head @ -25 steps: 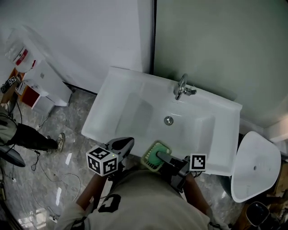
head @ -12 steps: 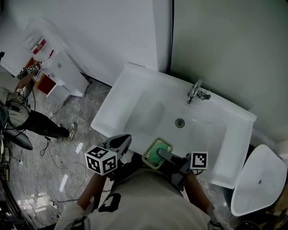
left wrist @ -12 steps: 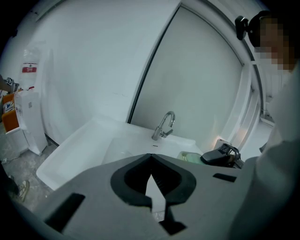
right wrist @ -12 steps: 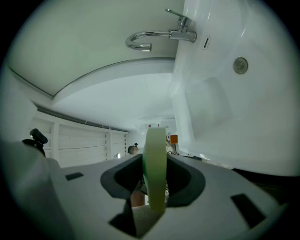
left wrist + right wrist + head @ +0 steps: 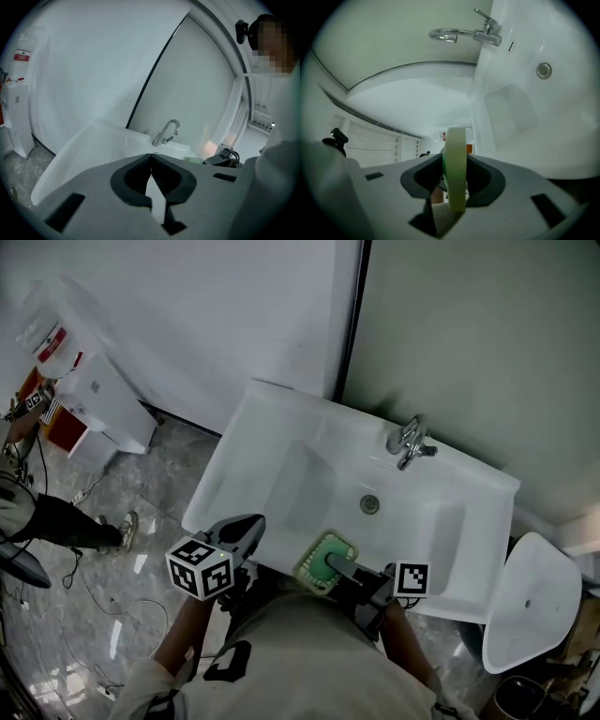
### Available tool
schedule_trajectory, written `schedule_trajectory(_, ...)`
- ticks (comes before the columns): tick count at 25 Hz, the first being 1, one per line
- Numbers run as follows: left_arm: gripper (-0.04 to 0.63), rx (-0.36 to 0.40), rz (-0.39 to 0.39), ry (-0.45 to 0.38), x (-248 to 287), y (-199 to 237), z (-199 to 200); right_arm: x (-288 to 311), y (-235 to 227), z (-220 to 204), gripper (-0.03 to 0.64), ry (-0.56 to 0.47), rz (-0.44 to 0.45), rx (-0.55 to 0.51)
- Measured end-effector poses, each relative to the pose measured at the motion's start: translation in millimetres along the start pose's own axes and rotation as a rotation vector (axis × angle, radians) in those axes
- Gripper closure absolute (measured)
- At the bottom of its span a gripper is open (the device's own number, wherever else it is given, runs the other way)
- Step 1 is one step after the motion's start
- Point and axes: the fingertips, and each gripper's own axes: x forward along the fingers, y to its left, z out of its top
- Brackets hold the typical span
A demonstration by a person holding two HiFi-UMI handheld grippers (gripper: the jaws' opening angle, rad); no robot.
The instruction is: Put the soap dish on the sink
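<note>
Nearest the person, the right hand-held gripper [image 5: 330, 568] is clenched on the green soap dish [image 5: 324, 562]. The right gripper view shows the dish [image 5: 455, 164] standing on edge between the two jaws, pinched by its rim. At 9 o'clock from it, well apart, the left hand-held gripper [image 5: 246, 531] has its jaws closed tip to tip on nothing, so it looks like a spare hand for now. The dish hangs at about 6 o'clock of the white sink [image 5: 281, 451], right by the near rim. It rests on nothing, and how high it rides above the porcelain cannot be told. Beyond it, toward 1 o'clock, lies the drain [image 5: 370, 504] in the basin floor. Farther along the same line the chrome faucet [image 5: 410, 441] stands on the back ledge against the wall. The ledges either side of the basin look bare. The pick-up looks done and the carry has reached the sink, but the placing itself is not yet done. What seems left is to bring the dish over a flat part of the sink, turn it level, lower it until it sits, and let the jaws part.
</note>
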Motion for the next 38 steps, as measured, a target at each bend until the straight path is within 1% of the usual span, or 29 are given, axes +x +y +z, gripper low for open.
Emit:
schedule_trajectory(2, 0.577, -0.001, -0.016, -0.012, -5.3, 21.2, 10.9, 17.3, 3.1, 0.2, 0.472, -0.011, -0.017, -0.012)
schedule_trajectory(5, 0.577, -0.023, -0.033, -0.026, -10.4, 54.3, 19.8, 41.6, 3.2, 1.7, 0.473, -0.016, -0.048, -0.020)
schedule_trajectory(9, 0.577, -0.021, -0.086, -0.045, -23.6, 84.2, 29.3, 73.0, 10.6, -0.8, 0.474, -0.027, -0.091, -0.059)
schedule_trajectory(13, 0.578, -0.020, -0.110, -0.066, -40.7, 114.7, 39.6, 110.7, 25.9, -7.5, 0.474, -0.017, -0.066, -0.106)
schedule_trajectory(15, 0.578, -0.035, -0.114, -0.069, -46.3, 131.1, 40.4, 126.8, 32.2, -10.8, 0.474, -0.011, -0.050, -0.133)
schedule_trajectory(17, 0.577, -0.053, -0.119, -0.065, -50.4, 146.3, 38.2, 139.3, 32.5, -13.4, 0.474, -0.014, -0.057, -0.138)
schedule_trajectory(22, 0.577, -0.076, -0.152, -0.049, -48.5, 167.5, 33.9, 152.0, 25.8, -15.6, 0.474, -0.048, -0.109, -0.109)
schedule_trajectory(27, 0.577, -0.099, -0.179, -0.033, -41.1, 173.3, 31.5, 156.7, 26.7, -4.7, 0.474, -0.072, -0.149, -0.159)
schedule_trajectory(29, 0.577, -0.097, -0.175, -0.028, -36.0, 172.8, 33.2, 159.0, 30.4, 3.4, 0.474, -0.069, -0.140, -0.172)
schedule_trajectory(32, 0.578, -0.084, -0.157, -0.041, -28.1, 169.9, 43.7, 159.9, 32.7, 21.3, 0.474, -0.051, -0.122, -0.188)
schedule_trajectory(36, 0.577, -0.082, -0.089, -0.067, -25.3, 165.2, 54.0, 160.4, 31.9, 48.3, 0.474, -0.020, -0.117, -0.202)
schedule_trajectory(38, 0.577, -0.092, -0.049, -0.063, -26.5, 162.3, 52.9, 160.7, 37.2, 59.3, 0.473, -0.003, -0.097, -0.209)
